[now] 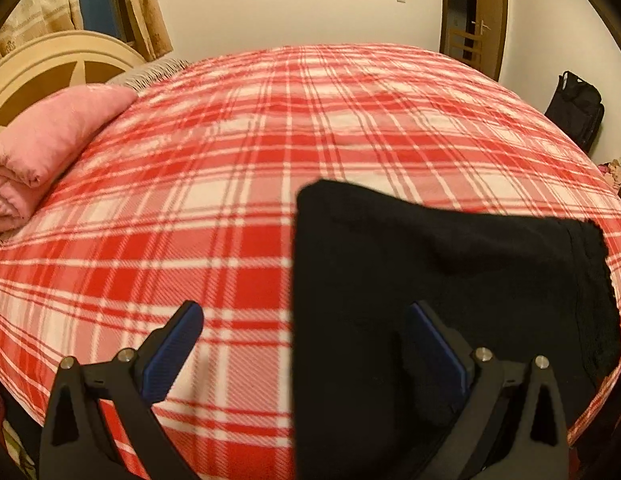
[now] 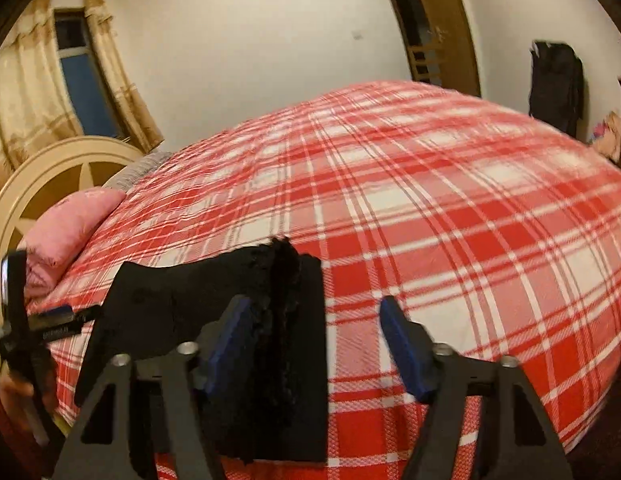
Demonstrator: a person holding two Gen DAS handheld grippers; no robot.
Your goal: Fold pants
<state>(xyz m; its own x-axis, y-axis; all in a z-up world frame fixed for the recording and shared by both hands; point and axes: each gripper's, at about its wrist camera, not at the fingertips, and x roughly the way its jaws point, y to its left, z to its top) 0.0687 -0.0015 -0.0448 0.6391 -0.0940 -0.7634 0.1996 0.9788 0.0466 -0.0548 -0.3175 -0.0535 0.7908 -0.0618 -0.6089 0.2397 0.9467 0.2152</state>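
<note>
**Black pants folded on the plaid bed, both grippers empty**

Black pants [image 1: 450, 280] are lying in a compact folded bundle near the front edge of the bed, on top of the red-and-white plaid blanket [image 1: 230, 160]. In the left wrist view the bundle sits to the right of centre, with a neat straight edge on its left side and a rougher, fuzzier edge out on the right. In the right wrist view the same bundle [image 2: 270, 340] is on the left half, and that textured strip runs down the middle of it.

Left gripper [image 1: 306, 348] is spread wide, nothing between the blue pads [image 1: 174, 352]. One finger hangs over bare plaid, the other is over the pants, but I can't tell if it's actually touching the fabric or just above it.

Right gripper [image 2: 314, 344] is also spread wide and holding nothing. Its left finger overlaps the pants in the picture, its right finger is over the blanket. Same deal, contact is hard to call because the frame is a bit blurry.

From the right wrist view you can also see the left gripper [image 2: 58, 320] off at the left edge, just beside the bundle.

Other stuff around: a folded pink quilt [image 1: 50, 148] by the cream headboard [image 1: 58, 64], curtains [image 2: 26, 96] at the window, a wooden door frame [image 1: 490, 12] and a black bag [image 1: 578, 112] against the far wall.
</note>
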